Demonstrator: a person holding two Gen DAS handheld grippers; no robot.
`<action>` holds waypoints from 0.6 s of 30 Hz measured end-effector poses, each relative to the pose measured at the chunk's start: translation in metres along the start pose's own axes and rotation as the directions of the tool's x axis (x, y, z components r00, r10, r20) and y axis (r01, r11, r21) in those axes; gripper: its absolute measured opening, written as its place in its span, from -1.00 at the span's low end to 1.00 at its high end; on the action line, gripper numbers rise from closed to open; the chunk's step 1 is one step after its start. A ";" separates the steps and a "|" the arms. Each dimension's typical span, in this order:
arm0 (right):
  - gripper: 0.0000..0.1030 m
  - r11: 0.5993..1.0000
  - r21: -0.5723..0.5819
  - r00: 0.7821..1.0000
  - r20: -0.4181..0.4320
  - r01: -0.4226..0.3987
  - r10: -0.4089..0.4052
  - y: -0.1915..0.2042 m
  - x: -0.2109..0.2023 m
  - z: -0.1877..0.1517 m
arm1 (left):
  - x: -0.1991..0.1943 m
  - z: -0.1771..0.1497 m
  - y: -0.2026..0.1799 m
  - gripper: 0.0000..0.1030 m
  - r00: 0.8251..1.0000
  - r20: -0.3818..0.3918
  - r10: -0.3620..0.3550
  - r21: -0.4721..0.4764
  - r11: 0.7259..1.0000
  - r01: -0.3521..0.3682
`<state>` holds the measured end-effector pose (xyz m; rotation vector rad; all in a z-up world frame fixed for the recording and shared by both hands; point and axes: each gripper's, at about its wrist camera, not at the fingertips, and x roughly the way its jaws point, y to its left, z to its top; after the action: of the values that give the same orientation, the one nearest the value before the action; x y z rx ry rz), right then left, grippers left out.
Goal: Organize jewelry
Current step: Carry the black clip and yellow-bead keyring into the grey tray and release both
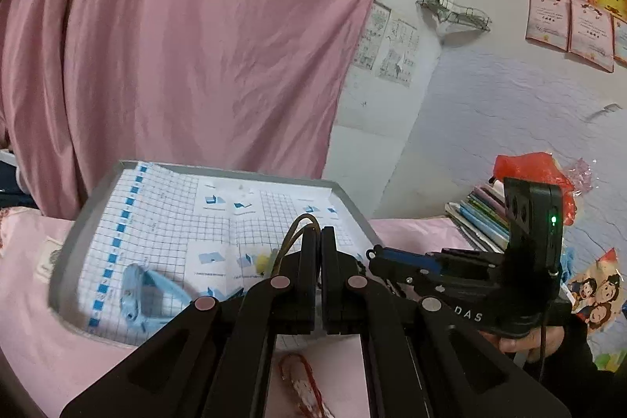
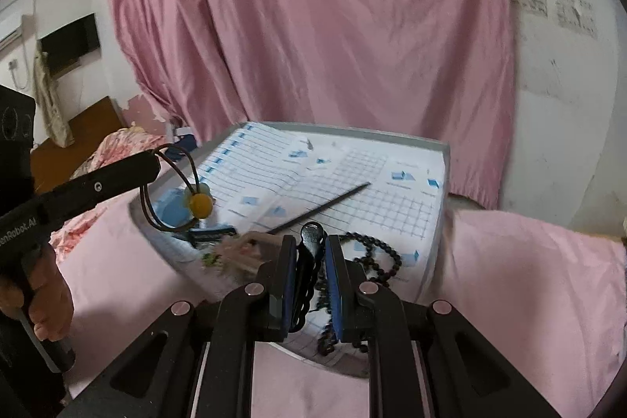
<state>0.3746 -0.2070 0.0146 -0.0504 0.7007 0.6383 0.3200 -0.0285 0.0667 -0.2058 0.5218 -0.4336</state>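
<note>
A grey tray (image 1: 235,170) (image 2: 352,130) lined with blue-grid paper lies on pink cloth. My left gripper (image 1: 320,232) (image 2: 153,162) is shut on a brown hair tie (image 1: 299,224) that hangs over the tray's left side, carrying a yellow flower charm (image 2: 200,203). My right gripper (image 2: 309,241) (image 1: 373,254) is shut on a black wavy hair clip (image 2: 307,261) with a metal end, low over the tray's near edge. In the tray lie a black bead bracelet (image 2: 378,257), a thin black hair stick (image 2: 321,207), a pale blue band (image 1: 137,286) and a blue clip (image 2: 213,232).
A red-and-white bracelet (image 1: 301,382) lies on the pink cloth in front of the tray, under my left gripper. A pink curtain (image 2: 313,26) hangs behind. Stacked books (image 1: 478,214) and a red bag (image 1: 537,171) sit at the right. A blurred pinkish item (image 2: 239,250) lies near the tray's front.
</note>
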 end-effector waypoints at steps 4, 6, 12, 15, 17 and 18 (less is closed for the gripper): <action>-0.72 1.000 0.025 0.999 -0.034 0.009 -0.008 -0.009 0.011 -0.005 | 0.018 -0.006 0.013 -0.99 0.999 -0.032 0.013 -0.033 0.999 -0.014; -0.72 0.999 0.032 0.999 -0.041 0.013 -0.012 -0.011 0.014 -0.007 | 0.026 -0.010 0.021 -0.99 0.998 -0.059 0.022 -0.053 0.998 -0.025; -0.71 0.998 0.041 0.997 -0.063 0.038 -0.035 -0.014 0.020 -0.012 | 0.034 -0.018 0.035 -0.99 0.991 -0.117 0.060 -0.079 0.994 -0.069; -0.71 0.998 0.040 0.998 -0.059 0.039 -0.037 -0.014 0.018 -0.012 | 0.038 -0.020 0.037 -0.99 0.983 -0.155 0.095 -0.079 0.991 -0.109; -0.71 0.999 0.035 0.998 -0.058 0.041 -0.038 -0.013 0.018 -0.012 | 0.040 -0.021 0.038 -0.99 0.977 -0.174 0.120 -0.077 0.988 -0.135; -0.71 0.999 0.033 0.998 -0.058 0.042 -0.040 -0.013 0.018 -0.013 | 0.040 -0.022 0.038 -0.99 0.976 -0.178 0.129 -0.076 0.987 -0.144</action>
<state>0.3852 -0.2111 -0.0083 -0.0519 0.7637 0.5874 0.3532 -0.0141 0.0190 -0.2175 0.7215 -0.2954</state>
